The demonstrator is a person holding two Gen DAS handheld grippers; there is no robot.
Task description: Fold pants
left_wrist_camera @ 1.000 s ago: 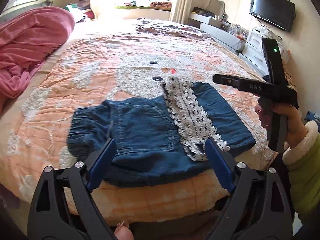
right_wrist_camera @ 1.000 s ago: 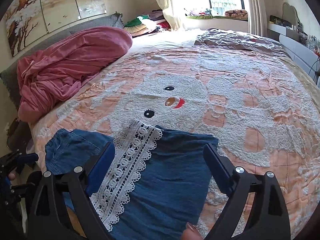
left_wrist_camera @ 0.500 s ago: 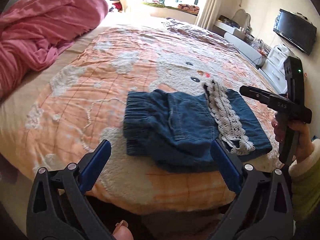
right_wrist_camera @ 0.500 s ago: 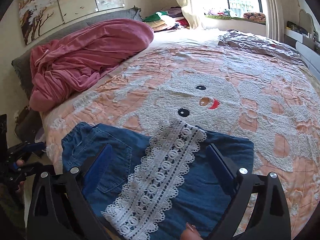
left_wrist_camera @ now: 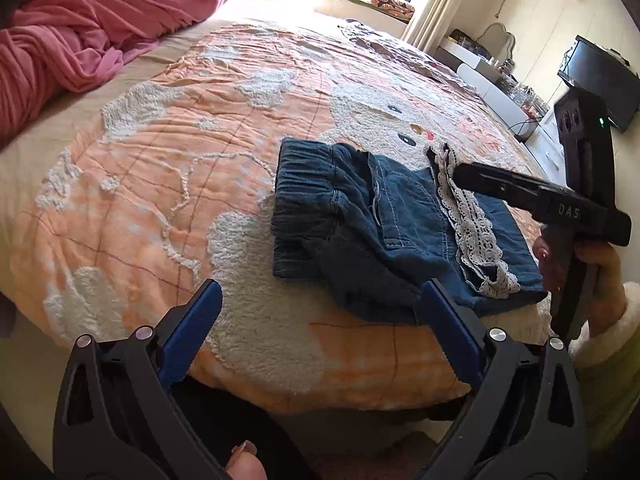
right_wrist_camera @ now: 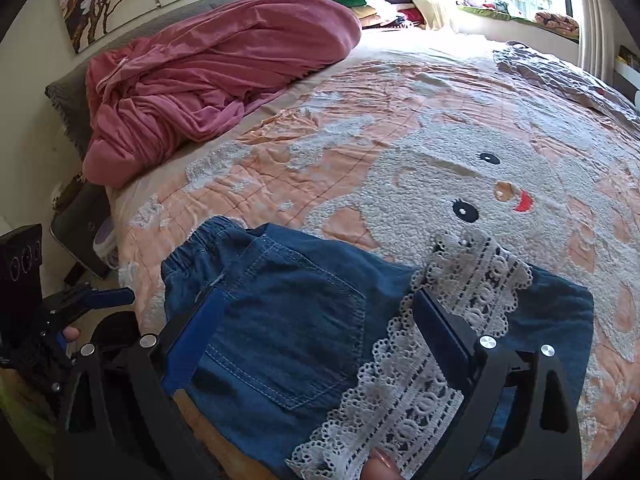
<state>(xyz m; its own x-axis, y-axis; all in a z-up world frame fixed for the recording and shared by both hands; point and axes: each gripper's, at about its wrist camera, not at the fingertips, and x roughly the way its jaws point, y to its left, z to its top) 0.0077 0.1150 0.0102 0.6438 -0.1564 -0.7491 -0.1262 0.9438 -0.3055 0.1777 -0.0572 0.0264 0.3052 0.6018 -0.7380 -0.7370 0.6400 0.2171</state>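
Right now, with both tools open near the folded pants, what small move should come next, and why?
Probably lower the right tool onto the white lace-trimmed leg end of the blue denim pants and grip it. It hovers open above that cloth, while the left tool sits open off the pants' near edge, holding nothing; the elastic waistband looks rumpled.

Denim pants (right_wrist_camera: pixel 288 320), lace trim (right_wrist_camera: pixel 420 360).
Bedspread (left_wrist_camera: pixel 180 160) was quilted cloth, nubby white patches; grippers matt black plastic, blue pads (left_wrist_camera: pixel 192 332).
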